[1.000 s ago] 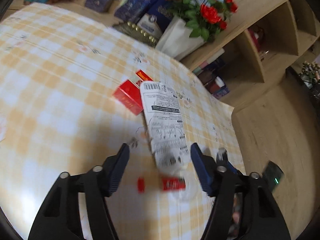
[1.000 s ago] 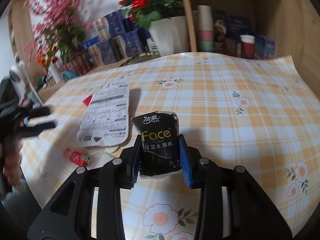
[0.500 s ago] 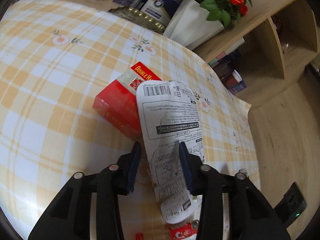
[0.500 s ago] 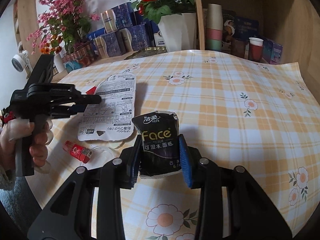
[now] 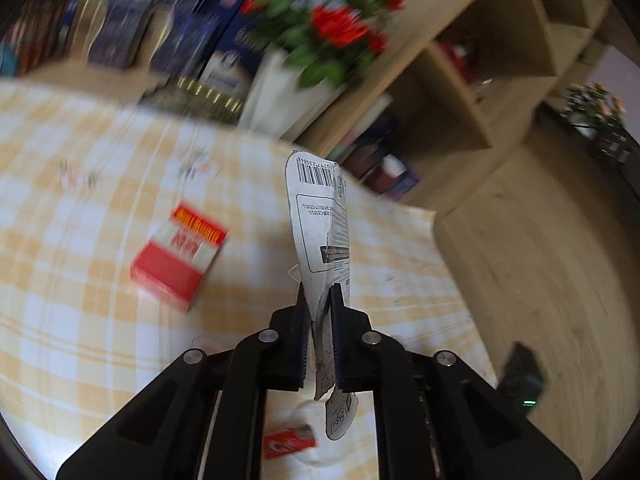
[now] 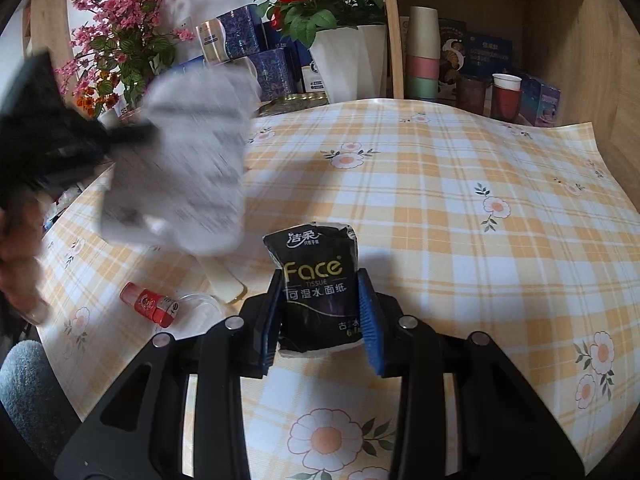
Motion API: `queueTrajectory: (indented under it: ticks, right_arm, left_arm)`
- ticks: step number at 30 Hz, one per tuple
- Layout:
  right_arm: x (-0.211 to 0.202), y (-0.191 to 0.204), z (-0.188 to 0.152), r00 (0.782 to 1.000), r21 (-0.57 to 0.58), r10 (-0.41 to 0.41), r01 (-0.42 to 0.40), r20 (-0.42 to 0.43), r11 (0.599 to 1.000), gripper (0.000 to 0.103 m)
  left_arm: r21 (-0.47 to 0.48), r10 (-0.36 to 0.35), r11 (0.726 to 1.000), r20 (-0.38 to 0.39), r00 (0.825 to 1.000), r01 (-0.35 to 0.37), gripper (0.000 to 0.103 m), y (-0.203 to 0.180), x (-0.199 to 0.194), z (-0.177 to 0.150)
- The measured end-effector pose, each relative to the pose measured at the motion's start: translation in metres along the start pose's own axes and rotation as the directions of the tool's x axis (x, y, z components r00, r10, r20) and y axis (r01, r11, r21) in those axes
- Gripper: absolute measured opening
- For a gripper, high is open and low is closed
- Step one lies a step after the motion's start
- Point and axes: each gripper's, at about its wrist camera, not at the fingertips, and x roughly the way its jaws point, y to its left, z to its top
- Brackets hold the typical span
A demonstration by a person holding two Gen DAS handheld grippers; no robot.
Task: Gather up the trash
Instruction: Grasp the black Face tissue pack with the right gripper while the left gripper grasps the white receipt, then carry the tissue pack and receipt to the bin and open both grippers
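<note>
My left gripper (image 5: pixel 319 296) is shut on a flat white printed wrapper (image 5: pixel 318 216) with a barcode, held edge-on and lifted off the checked tablecloth (image 5: pixel 80 320). From the right wrist view the same wrapper (image 6: pixel 180 168) hangs blurred in the air at the left, held by the left gripper (image 6: pixel 132 134). My right gripper (image 6: pixel 320 304) is shut on a black "Face" tissue pack (image 6: pixel 316 284), just above the table. A red and white box (image 5: pixel 178 264) lies on the cloth left of the wrapper. A small red-labelled bottle (image 6: pixel 150 303) lies near the table's front left edge.
A white pot of red roses (image 6: pixel 352 60), blue boxes (image 6: pixel 276 68) and pink flowers (image 6: pixel 116 32) line the table's far side. Wooden shelves (image 6: pixel 480 60) hold stacked cups behind the table. A crumpled clear plastic piece (image 6: pixel 200 308) lies beside the bottle. A wooden floor (image 5: pixel 540 260) lies right of the table.
The left gripper's jaws closed onto the white wrapper and lifted it off the table, uncovering the red box. The right gripper kept still with the tissue pack.
</note>
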Motion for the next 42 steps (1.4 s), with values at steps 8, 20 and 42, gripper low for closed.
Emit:
queueTrajectory:
  ticks: [8,20,42]
  right_arm:
    - [-0.002,-0.001,0.0,0.999,0.023,-0.037,0.038,-0.014,0.999,0.037]
    - [-0.11,0.054,-0.023,0.995,0.071,0.055,-0.06,0.08,0.996,0.037]
    - [-0.174,0.092,-0.153,0.999,0.158,0.039,-0.043,0.028,0.986,0.037]
  left_arm:
    - [0.093,0.066,0.993,0.057,0.996,-0.071,0.01,-0.024,-0.091,-0.003]
    - [0.183,0.063,0.982,-0.058,0.996,-0.051,0.01,-0.022,-0.187,-0.101]
    - [0.381,0.178,0.924,-0.37,0.912,-0.026,0.01,-0.032,-0.13,-0.275]
